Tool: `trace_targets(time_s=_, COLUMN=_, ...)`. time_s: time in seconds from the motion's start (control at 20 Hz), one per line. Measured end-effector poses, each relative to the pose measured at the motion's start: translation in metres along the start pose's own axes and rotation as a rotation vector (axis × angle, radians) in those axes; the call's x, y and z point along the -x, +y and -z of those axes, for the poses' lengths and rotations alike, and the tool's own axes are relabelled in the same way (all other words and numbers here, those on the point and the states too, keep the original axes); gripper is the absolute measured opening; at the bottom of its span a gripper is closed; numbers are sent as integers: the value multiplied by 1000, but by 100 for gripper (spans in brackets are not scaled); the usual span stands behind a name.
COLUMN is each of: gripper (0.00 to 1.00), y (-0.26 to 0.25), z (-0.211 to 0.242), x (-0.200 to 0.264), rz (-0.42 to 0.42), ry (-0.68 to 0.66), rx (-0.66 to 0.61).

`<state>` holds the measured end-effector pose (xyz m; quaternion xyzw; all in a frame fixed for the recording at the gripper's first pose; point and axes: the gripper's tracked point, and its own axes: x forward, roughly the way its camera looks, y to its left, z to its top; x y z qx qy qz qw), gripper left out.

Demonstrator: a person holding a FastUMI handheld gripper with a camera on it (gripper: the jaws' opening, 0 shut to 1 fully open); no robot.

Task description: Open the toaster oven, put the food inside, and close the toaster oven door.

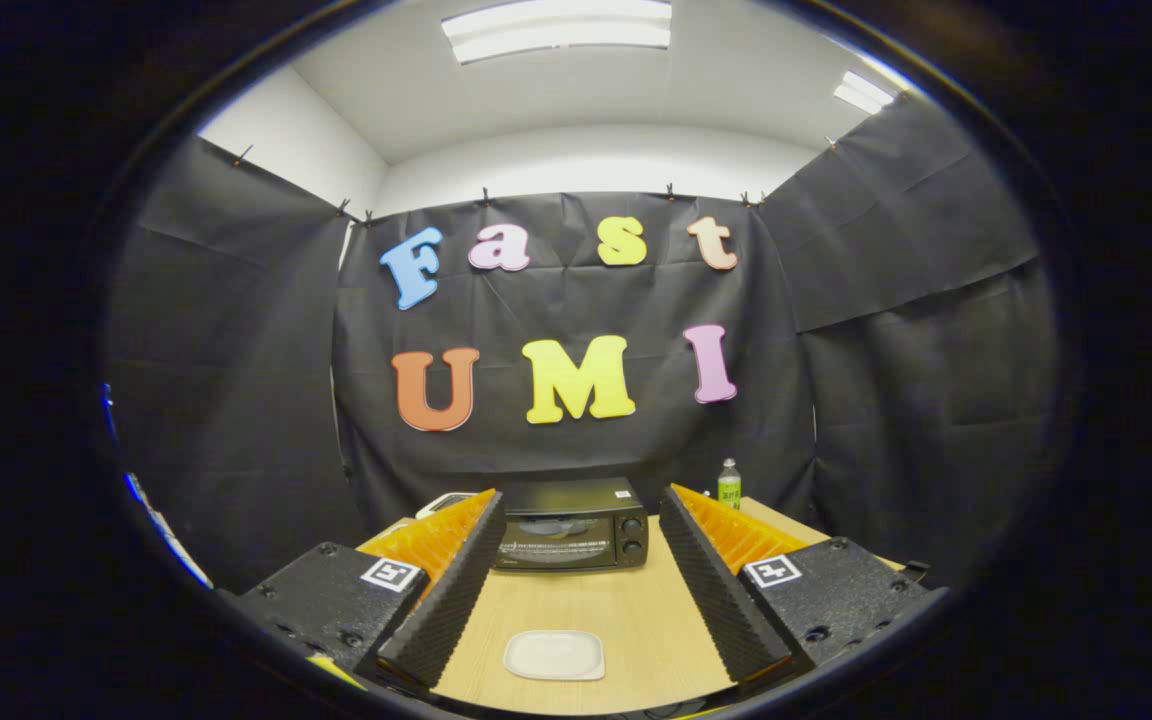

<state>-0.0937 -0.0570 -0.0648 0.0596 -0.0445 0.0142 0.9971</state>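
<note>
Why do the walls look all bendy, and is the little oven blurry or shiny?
In the gripper view the fisheye lens curves the booth walls; the ceiling lights glare bright white; the toaster oven looks sharp, its closed glass door carrying faint reflections; the gripper has its fingers open, holding nothing, with the white plate between them.

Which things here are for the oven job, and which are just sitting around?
For the job:
- toaster oven, door shut, beyond the fingers
- white plate, between the fingers on the table
- gripper, open, holding nothing

Just there:
- bottle, behind the oven to its right
</note>
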Motion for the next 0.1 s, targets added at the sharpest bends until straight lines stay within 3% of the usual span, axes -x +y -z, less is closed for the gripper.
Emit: trace_targets(time_s=0.1, gripper=100, y=2, z=-1, x=0, rz=-3, ry=-2, rx=1)
